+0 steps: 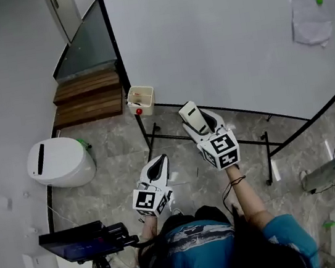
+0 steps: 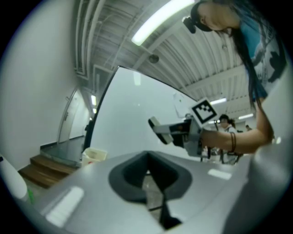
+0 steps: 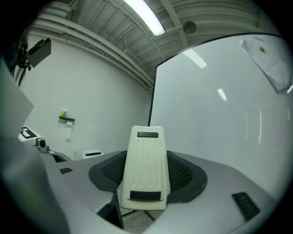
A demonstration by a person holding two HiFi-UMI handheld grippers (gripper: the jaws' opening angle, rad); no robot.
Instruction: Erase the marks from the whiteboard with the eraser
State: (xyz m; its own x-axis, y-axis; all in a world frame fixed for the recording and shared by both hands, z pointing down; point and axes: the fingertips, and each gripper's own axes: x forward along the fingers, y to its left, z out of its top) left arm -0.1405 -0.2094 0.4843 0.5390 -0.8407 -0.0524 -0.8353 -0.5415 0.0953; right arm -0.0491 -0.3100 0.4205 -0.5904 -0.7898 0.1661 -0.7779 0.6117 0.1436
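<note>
Right gripper view: right gripper (image 3: 145,180) clamped on eraser (image 3: 145,167), eraser's long axis along jaws, pointing at whiteboard (image 3: 219,119) ahead. Left gripper (image 2: 147,178) closed, empty, farther from board.

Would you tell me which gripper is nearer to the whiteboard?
Right. The right gripper, clamping the eraser, reaches toward the whiteboard; the left gripper sits lower and farther back.

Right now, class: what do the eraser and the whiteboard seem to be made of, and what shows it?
Eraser: likely hard plastic, cream, matt; moulded lengthwise grooves and dark end inserts suggest it. Whiteboard: smooth glossy white coating, since ceiling lights reflect in it; core unclear. Its thin black frame looks like metal.
</note>
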